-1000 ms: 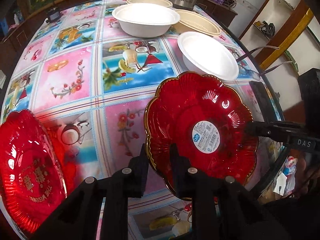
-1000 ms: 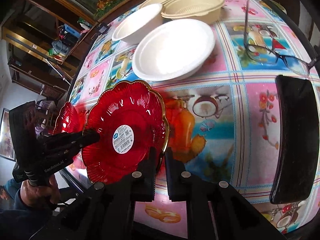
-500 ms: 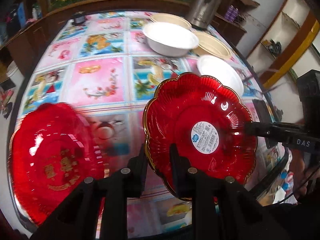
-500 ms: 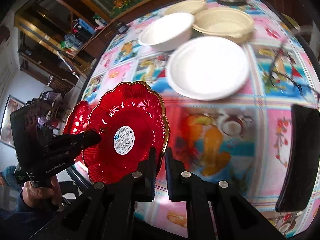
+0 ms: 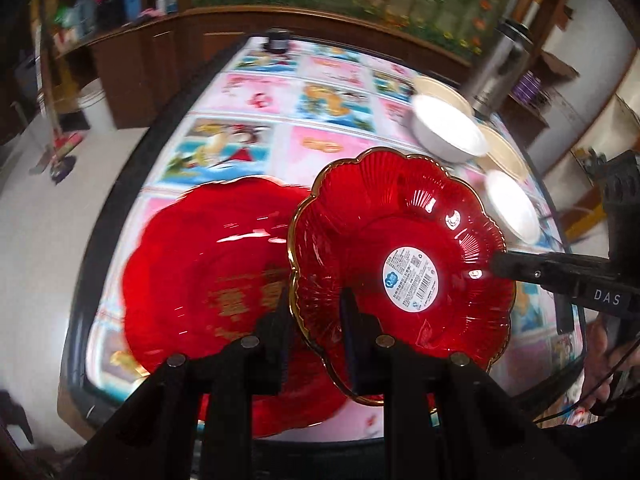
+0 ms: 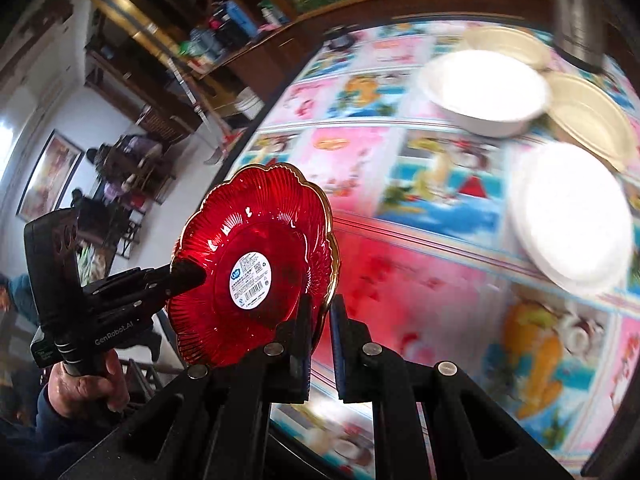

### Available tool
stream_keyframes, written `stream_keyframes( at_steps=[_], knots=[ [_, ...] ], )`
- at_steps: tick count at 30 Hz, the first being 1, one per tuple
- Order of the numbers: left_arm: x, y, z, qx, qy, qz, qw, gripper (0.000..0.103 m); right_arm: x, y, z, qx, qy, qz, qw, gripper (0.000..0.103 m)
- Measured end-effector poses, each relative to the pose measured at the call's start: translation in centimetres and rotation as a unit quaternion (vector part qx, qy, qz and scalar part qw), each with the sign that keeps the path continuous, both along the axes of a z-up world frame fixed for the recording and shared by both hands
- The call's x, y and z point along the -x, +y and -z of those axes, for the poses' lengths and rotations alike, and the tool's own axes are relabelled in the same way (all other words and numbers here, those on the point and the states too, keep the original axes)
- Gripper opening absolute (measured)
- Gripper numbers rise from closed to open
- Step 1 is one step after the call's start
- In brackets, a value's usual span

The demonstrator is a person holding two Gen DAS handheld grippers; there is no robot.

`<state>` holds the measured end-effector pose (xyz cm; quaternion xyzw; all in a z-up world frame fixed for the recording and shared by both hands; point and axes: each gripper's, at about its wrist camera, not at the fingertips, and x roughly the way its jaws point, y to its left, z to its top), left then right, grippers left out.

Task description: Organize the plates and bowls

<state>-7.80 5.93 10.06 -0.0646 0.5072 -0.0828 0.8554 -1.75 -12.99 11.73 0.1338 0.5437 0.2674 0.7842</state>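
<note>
The scalloped red glass-like plate hung above the desk, over a second red plate, both the left gripper and right gripper clamped on opposite rims — it looked rigid, slick and breakable, best held at the gilt edge.

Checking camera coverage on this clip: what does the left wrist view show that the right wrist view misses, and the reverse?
Only the left wrist view shows the second red plate lying on the table.

Only the right wrist view shows the person's hand on the left tongs' handle.

Both show the stickered red plate, gripped at opposite rims by both tongs, and the white bowl.
</note>
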Motion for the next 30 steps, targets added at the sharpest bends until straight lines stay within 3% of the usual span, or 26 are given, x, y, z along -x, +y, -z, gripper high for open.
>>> stream_keyframes(
  at_steps=[9, 20, 23, 26, 30],
  knots=[
    [0.7, 5.9, 2.1, 0.004, 0.023, -0.066, 0.9975, 0.02, -2.0, 7.5, 1.7, 0.024, 0.009, -0.065, 0.998, 0.01],
    [-0.1, 8.7, 4.9, 0.001, 0.051, -0.09, 0.9946, 0.023, -4.7, 12.3, 5.3, 0.062, 0.041, -0.091, 0.993, 0.01],
    [-0.3, 8.8, 5.1, 0.007, 0.053, -0.089, 0.9946, 0.027, -5.2, 13.0, 5.8, 0.072, 0.043, -0.095, 0.992, 0.011],
    [-0.5, 8.7, 5.1, 0.012, 0.052, -0.085, 0.9949, 0.039, -5.4, 13.5, 6.1, 0.082, 0.045, -0.097, 0.991, 0.013],
    [-0.8, 8.1, 4.8, 0.025, 0.05, -0.072, 0.9959, 0.064, -5.8, 14.1, 6.6, 0.093, 0.054, -0.1, 0.989, 0.013]
  ],
)
